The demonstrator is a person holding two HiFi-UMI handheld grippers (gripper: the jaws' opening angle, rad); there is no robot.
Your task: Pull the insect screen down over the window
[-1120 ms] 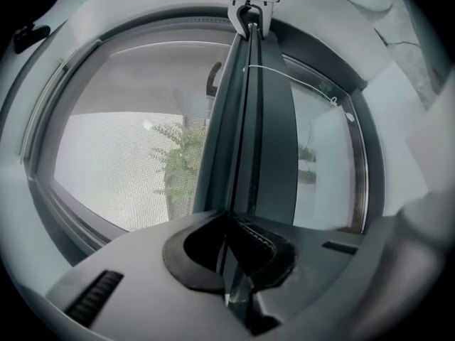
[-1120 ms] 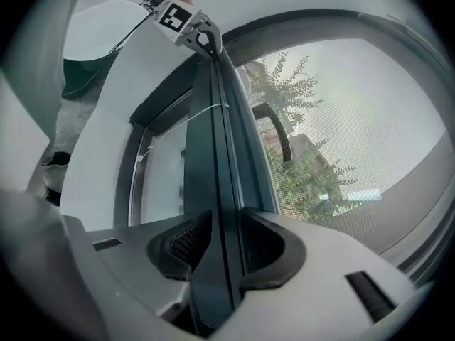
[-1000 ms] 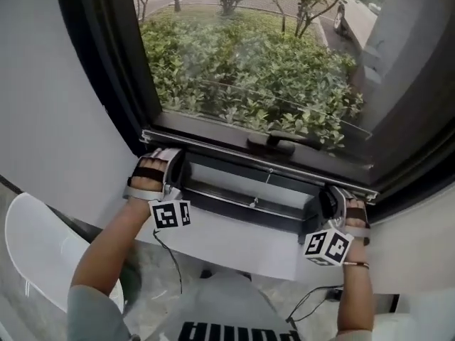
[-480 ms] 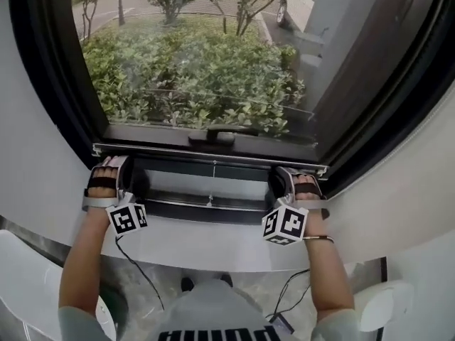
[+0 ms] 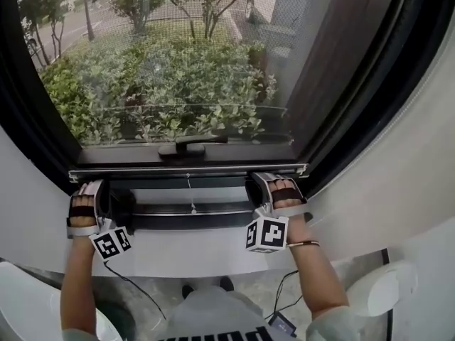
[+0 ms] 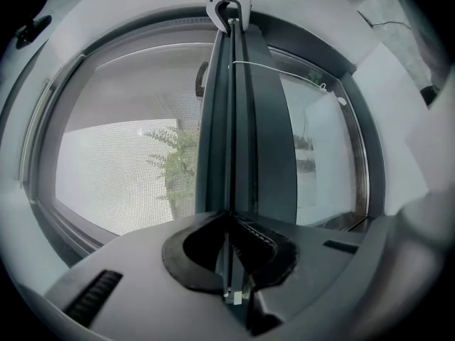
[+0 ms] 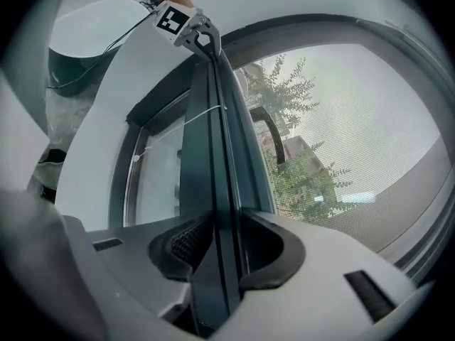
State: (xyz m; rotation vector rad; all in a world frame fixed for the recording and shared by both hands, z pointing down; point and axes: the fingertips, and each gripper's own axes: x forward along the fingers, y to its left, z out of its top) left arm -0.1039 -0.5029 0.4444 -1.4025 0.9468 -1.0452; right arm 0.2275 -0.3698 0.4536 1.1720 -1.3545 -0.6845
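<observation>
- Your left claw [image 6: 229,222] has its jaws almost together, pinched on a thin lip of the screen bar [image 5: 188,170]. They have just been easing open a little, and the lip is between the pads.
- Your right claw [image 7: 220,222] stands much wider, with a thicker part of the same bar filling the gap between its jaws. These jaws have also just been opening a little, and the bar sits against both sides.
- In the head view the bar runs from 9 o'clock to 3 o'clock, low in the window opening and just under the window handle [image 5: 190,145].
- From that handle, your left claw sits at about 8 o'clock near the bar's left end. Your right claw sits at about 4 o'clock near its right end.
- The insect screen [image 5: 163,69] mesh covers the pane above the bar, and the shrubs [image 5: 170,112] show through it.
- A thin pull cord [image 5: 190,194] hangs from the middle of the bar toward 6 o'clock.
- The white sill [image 5: 199,251] lies at 6 o'clock of the bar, with your forearms crossing over it.
- Each gripper view looks along the bar to the other claw at its far end.
</observation>
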